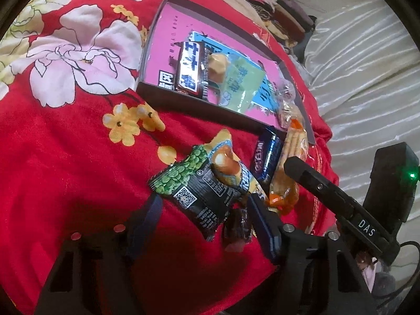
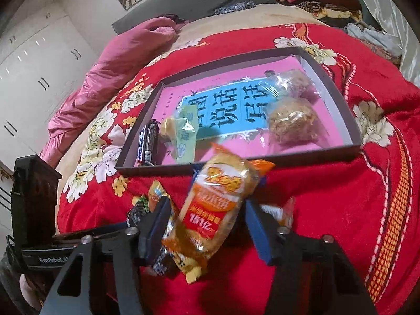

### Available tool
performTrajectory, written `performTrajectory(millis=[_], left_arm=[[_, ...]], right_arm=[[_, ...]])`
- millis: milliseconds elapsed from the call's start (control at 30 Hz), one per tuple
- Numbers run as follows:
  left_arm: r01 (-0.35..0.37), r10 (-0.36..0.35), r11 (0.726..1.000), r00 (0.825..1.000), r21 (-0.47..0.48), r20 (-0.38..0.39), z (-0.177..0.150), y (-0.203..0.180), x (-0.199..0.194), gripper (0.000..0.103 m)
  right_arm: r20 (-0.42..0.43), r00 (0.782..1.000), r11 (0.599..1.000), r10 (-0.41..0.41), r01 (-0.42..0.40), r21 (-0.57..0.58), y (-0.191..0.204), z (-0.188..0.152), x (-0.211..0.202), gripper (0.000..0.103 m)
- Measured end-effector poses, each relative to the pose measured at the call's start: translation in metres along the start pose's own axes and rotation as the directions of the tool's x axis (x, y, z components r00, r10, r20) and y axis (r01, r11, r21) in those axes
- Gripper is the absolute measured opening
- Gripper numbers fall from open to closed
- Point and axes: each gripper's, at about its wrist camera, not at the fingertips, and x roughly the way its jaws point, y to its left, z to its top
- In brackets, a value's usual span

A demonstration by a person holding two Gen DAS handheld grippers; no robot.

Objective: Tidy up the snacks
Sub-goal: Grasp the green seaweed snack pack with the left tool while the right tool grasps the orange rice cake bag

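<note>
Your left tongs [image 1: 202, 210] grip a black-and-green pea packet [image 1: 194, 191]; your right tongs [image 2: 207, 223] clamp an orange biscuit pack [image 2: 212, 210]. Ahead, the shallow grey pink-lined box [image 2: 338, 89] holds wrapped snacks.

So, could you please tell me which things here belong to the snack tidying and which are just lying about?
Part of the job:
- shallow box with pink base
- orange cake packet between the right tongs
- green pea packet at the left tongs
- blue wafer bar

Just lying about:
- red floral blanket
- pink quilt
- clothes pile
</note>
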Motion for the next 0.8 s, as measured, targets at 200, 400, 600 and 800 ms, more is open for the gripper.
performTrajectory(millis=[200,400,600,800], left_arm=[[-0.001,0.001,1.0,1.0,-0.017,0.0,0.005,0.006,0.004,0.053],[0.008,-0.008,1.0,1.0,-0.018,-0.003,0.01,0.01,0.005,0.051],[0.004,-0.004,1.0,1.0,-0.015,0.021,0.012,0.006,0.01,0.051],[0.003,-0.002,1.0,0.999,-0.02,0.035,0.016,0.007,0.013,0.05]], right_arm=[[0.02,0.998,0.99,-0.056,0.058,-0.13,0.015,0.002,0.005,0.043],[0.028,0.994,0.971,-0.109,0.112,-0.21,0.02,-0.002,0.007,0.04],[0.023,0.994,0.974,-0.103,0.106,-0.202,0.019,0.0,0.01,0.04],[0.017,0.994,0.972,-0.106,0.107,-0.208,0.019,0.001,0.013,0.039]])
